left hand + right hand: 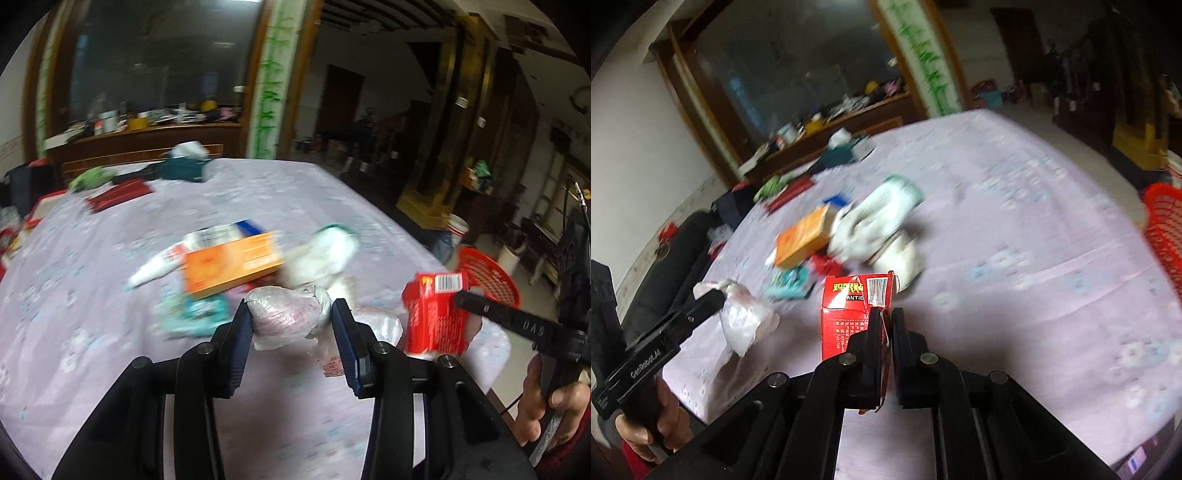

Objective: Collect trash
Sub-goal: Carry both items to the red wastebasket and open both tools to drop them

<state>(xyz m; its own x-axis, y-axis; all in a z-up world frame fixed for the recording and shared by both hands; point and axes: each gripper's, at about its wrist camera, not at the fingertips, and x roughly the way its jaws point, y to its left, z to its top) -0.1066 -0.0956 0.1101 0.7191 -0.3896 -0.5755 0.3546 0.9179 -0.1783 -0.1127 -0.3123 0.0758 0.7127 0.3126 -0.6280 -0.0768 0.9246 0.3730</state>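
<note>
Holding one piece each to clear in a single trip: left gripper clamps the crumpled plastic bag, right gripper pinches the red box by its wall, red basket at 2 o'clock (likely bin), rest of trash pile at 11 on the table.
</note>
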